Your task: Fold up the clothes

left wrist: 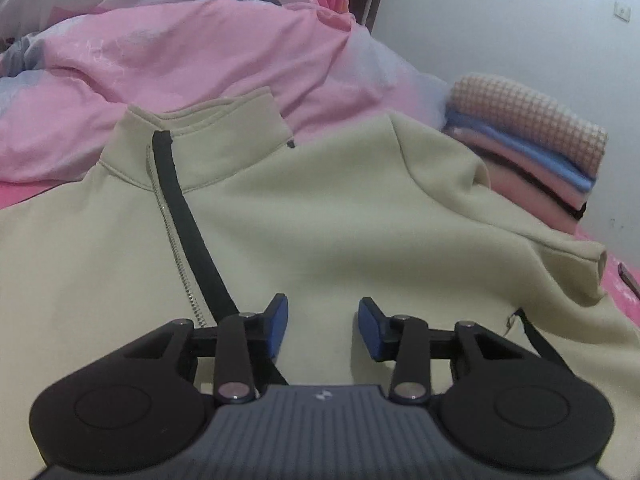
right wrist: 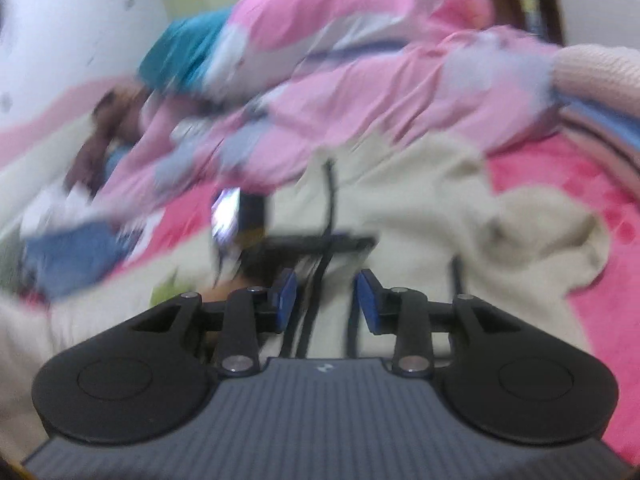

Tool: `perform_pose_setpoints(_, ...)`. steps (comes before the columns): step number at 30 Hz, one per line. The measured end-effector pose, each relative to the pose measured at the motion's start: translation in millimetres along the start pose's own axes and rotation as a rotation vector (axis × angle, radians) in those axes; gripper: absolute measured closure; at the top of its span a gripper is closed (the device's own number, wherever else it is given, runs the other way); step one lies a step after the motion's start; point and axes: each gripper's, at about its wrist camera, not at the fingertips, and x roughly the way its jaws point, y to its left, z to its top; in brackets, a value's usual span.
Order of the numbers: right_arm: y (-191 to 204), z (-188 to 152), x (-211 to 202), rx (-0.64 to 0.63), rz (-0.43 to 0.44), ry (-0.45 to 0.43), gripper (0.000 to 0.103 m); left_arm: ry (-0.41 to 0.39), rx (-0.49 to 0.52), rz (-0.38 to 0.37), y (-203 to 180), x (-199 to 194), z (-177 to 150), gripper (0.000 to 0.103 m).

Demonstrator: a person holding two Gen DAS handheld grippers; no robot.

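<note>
Both my grippers, left and right, hang with jaws apart and empty over the beige zip jacket spread on the pink bed, collar away from me, zipper running fore-aft, left nearer the chest.

Our left gripper parted over our cream zip jacket, pink duvet behind it, folded stack beside its shoulder

A cream zip-up jacket is lying spread flat on the bed, front up — collar standing, dark zipper running down its chest
</note>
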Motion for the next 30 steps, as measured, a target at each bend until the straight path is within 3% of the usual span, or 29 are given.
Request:
perform_pose_setpoints(4, -30, 36, 17, 0.095, -0.075, -0.078, 0.069, 0.007, -0.011, -0.021, 1, 3, -7, 0.06)
perform_pose_setpoints(6, -61, 42, 17, 0.205, -0.121, -0.135, 0.06, 0.004, -0.021, -0.039, 4, 1, -7, 0.057)
perform_pose_setpoints(8, -96, 38, 11, 0.315, -0.196, -0.187, 0.053, 0.002, -0.026, -0.052, 8, 0, -6, 0.054)
perform_pose_setpoints(10, -133, 28, 0, 0.441, -0.249, -0.193, 0.053, 0.0, -0.024, -0.059, 7, 1, -5, 0.051)
perform_pose_setpoints(14, -205, -7, -16, 0.779, -0.245, -0.173, 0.047, -0.006, -0.016, -0.063, 6, 2, -5, 0.05)
perform_pose_setpoints(16, -224, -18, -10, 0.812, -0.257, -0.149, 0.041, -0.009, -0.013, -0.064, 6, 2, -6, 0.049)
perform_pose_setpoints(19, -241, -24, 18, 0.759, -0.264, -0.055, 0.026, -0.019, -0.018, -0.083, 8, 1, -7, 0.045)
perform_pose_setpoints(22, -242, -21, 53, 0.662, -0.252, -0.013, 0.024, -0.03, -0.035, -0.11, 12, 1, -8, 0.043)
perform_pose_setpoints(24, -235, -13, 74, 0.557, -0.26, -0.024, 0.038, -0.034, -0.044, -0.119, 14, 1, -8, 0.043)
perform_pose_setpoints(26, -226, -3, 85, 0.478, -0.275, -0.025, 0.084, -0.035, -0.043, -0.119, 13, 1, -8, 0.043)
perform_pose_setpoints(27, -223, 3, 87, 0.452, -0.275, -0.03, 0.091, -0.035, -0.04, -0.117, 13, 1, -8, 0.043)
perform_pose_setpoints(30, -207, 37, 65, 0.336, -0.281, -0.129, 0.092, -0.036, -0.04, -0.118, 13, 1, -8, 0.043)
